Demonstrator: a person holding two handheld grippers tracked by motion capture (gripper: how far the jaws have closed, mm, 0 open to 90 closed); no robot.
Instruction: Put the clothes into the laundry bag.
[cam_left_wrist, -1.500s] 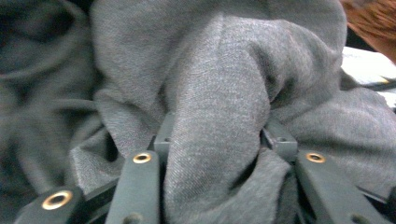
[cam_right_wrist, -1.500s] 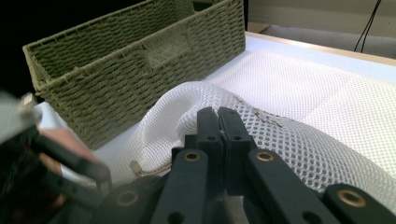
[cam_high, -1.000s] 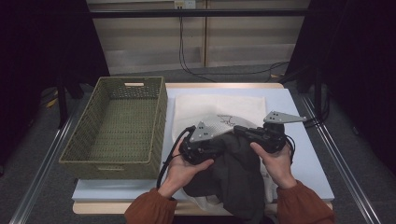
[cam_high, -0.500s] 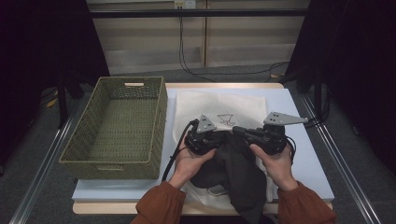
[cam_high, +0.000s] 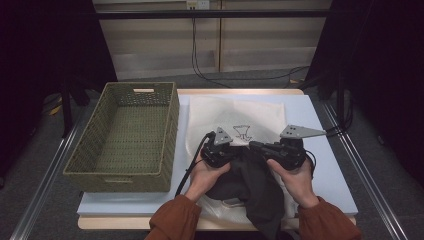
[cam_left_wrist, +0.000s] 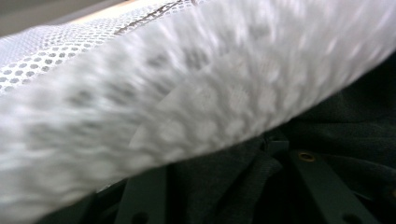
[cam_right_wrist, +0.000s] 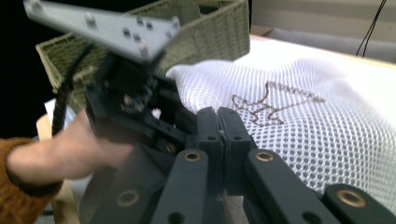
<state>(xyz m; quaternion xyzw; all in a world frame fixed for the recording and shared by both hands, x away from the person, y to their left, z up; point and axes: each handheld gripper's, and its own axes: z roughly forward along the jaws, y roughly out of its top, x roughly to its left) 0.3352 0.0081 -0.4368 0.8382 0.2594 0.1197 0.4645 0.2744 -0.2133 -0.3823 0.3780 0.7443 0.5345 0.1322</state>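
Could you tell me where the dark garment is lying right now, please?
In the high view the dark garment lies at the table's near edge, between the two tools, on the white mesh bag, right of the woven basket.

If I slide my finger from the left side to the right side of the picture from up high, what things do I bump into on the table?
Green woven basket → left tool → dark garment → right tool. The white mesh bag lies under the tools and garment, so it has no clear place in the row.
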